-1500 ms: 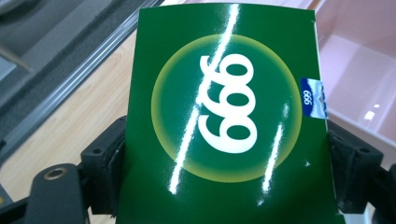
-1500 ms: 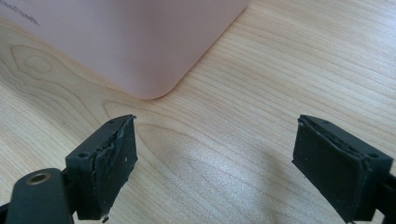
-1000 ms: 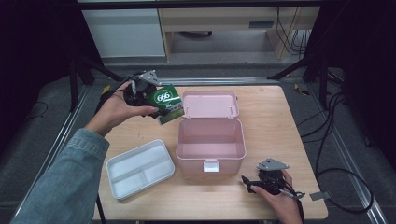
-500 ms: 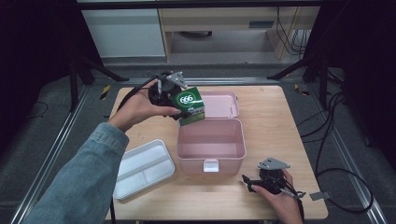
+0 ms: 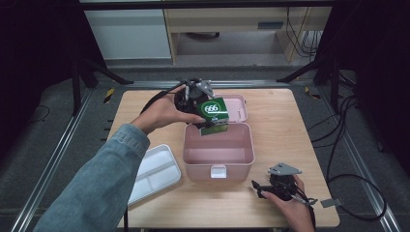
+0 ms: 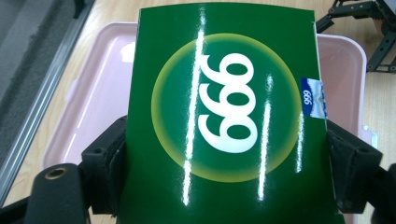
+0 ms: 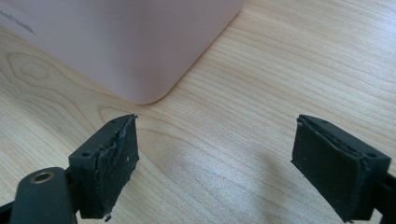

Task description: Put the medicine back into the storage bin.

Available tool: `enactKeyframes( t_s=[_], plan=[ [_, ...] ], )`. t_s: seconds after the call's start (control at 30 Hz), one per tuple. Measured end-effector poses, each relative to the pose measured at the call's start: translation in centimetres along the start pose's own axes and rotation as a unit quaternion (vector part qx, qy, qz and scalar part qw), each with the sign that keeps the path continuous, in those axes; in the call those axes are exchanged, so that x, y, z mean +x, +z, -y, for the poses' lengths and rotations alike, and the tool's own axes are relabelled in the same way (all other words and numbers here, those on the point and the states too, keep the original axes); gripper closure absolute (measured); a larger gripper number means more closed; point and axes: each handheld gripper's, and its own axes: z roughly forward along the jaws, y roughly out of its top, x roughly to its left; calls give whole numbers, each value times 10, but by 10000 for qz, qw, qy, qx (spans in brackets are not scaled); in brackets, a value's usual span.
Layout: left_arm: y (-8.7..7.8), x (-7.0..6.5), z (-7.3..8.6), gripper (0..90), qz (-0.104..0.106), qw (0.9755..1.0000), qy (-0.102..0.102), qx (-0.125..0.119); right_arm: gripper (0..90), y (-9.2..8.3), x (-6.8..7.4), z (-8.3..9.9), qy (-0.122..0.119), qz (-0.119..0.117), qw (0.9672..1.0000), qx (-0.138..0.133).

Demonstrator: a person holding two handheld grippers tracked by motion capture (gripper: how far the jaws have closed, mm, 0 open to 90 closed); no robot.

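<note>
A glossy green box (image 5: 212, 112) marked 666 is clamped between the jaws of my left gripper (image 5: 209, 118), which holds it in the air over the far rim of the open pink box (image 5: 218, 157). In the left gripper view the green box (image 6: 224, 116) covers most of the picture, both pads pressing its sides, with the pink box (image 6: 98, 107) below it. My right gripper (image 5: 257, 189) rests low at the front right of the table, open with nothing between its pads (image 7: 112, 163). A corner of the pink box (image 7: 140, 46) lies just ahead of it.
The pink box's lid (image 5: 239, 106) stands up behind it. A white divided tray (image 5: 154, 171) lies at the front left of the wooden table (image 5: 290, 125). Metal rails and cables run along both sides of the table.
My left gripper has carried the green box to the right, from left of the pink box to above its far rim. The right gripper has stayed put.
</note>
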Motion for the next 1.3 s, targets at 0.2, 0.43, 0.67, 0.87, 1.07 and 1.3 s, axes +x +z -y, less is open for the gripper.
enactKeyframes(
  t_s=[0.2,0.43,0.67,0.87,1.07,1.3],
  plan=[
    [20,-7,-12,174,177,9996,199,78,147,-3,-1,2,30,38,10000,-5],
    [43,-12,-17,174,407,9985,346,122,148,-8,-3,6,59,107,9999,-12],
    [62,-14,-20,174,601,9974,387,70,149,-8,-3,7,78,114,9999,-13],
    [71,-16,-23,174,701,9967,408,18,149,-8,-4,7,86,109,9999,-8],
    [80,-17,-26,173,751,9963,419,29,149,-8,-3,7,90,103,9999,-14],
    [86,-19,-26,173,793,9958,459,78,150,-8,-4,7,89,95,9999,-5]
  ],
)
